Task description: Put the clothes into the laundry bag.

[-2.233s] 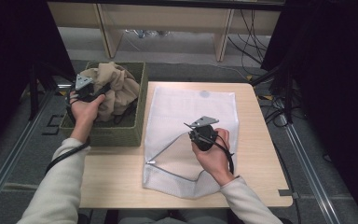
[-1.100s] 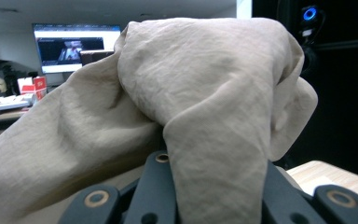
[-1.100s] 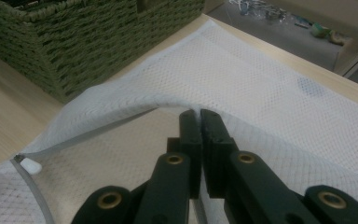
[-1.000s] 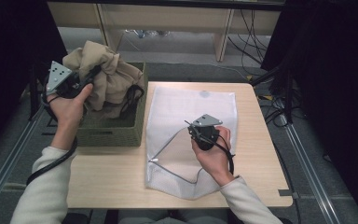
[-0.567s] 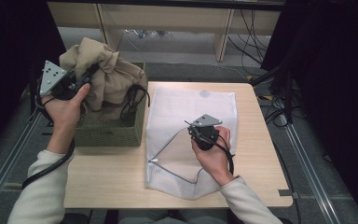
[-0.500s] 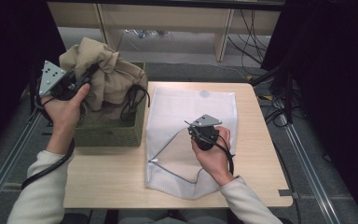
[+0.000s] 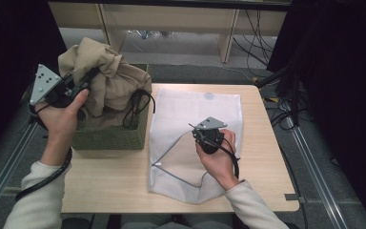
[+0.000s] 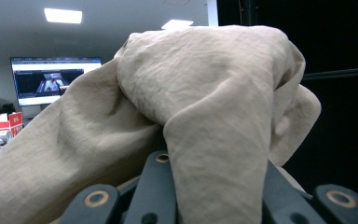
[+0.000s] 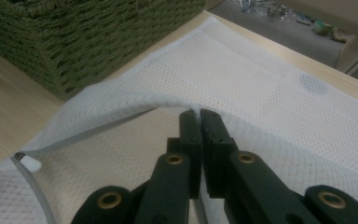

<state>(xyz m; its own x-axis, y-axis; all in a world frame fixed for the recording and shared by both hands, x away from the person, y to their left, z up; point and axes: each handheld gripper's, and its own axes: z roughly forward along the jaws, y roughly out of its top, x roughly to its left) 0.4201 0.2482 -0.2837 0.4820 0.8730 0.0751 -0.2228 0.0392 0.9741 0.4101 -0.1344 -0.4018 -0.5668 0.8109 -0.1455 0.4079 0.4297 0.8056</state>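
A beige cloth (image 7: 112, 83) is bunched up and lifted above a green woven basket (image 7: 109, 138) at the table's left. My left gripper (image 7: 91, 75) is shut on the cloth's upper left side. In the left gripper view the cloth (image 8: 191, 93) drapes over the black fingers (image 8: 156, 186) and hides their tips. A white mesh bag (image 7: 195, 109) lies flat on the table to the right of the basket. My right gripper (image 7: 193, 130) is shut on the bag's zippered opening edge, and its closed tips (image 9: 199, 114) hold that edge raised above the layer beneath.
The basket wall (image 9: 74, 37) stands close to the mesh bag's left side. A white zipper pull (image 9: 30, 163) lies at the opening's end. A black cord (image 7: 136, 102) loops over the basket's right rim. Bare wooden tabletop (image 7: 105, 181) lies in front of the basket.
My left gripper has risen and moved left with the beige cloth, pulling it higher out of the basket. The right gripper and the mesh bag have stayed put.
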